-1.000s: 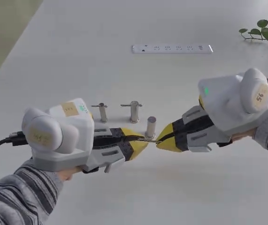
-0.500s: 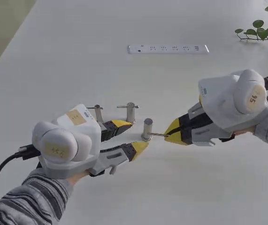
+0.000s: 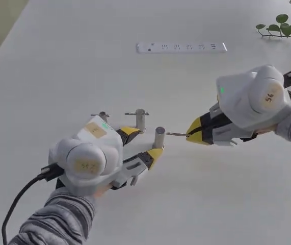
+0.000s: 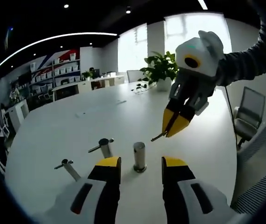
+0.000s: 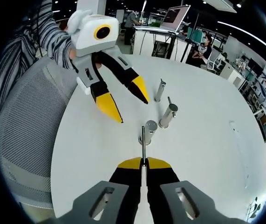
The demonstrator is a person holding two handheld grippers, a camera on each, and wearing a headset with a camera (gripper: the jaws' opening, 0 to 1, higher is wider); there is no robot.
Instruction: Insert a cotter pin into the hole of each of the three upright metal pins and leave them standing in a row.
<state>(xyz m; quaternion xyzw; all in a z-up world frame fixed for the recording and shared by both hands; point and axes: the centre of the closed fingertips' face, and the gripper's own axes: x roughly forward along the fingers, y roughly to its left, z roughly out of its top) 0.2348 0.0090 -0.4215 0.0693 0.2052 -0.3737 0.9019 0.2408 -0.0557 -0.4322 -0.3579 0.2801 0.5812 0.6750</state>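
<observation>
The right gripper (image 3: pixel 190 135) has its fingers closed on a cotter (image 3: pixel 176 134), held level, its free tip right at the upper side of the bare pin (image 3: pixel 159 138); whether it has entered the hole cannot be told. The left gripper (image 3: pixel 142 142) is open, one finger on each side of that pin, not touching it. Beside it on the desk (image 3: pixel 58 66) the middle pin (image 3: pixel 140 120) and end pin (image 3: pixel 103 116) stand upright in a row, each with a cotter through its top. A power strip (image 3: pixel 182 47) lies well behind
</observation>
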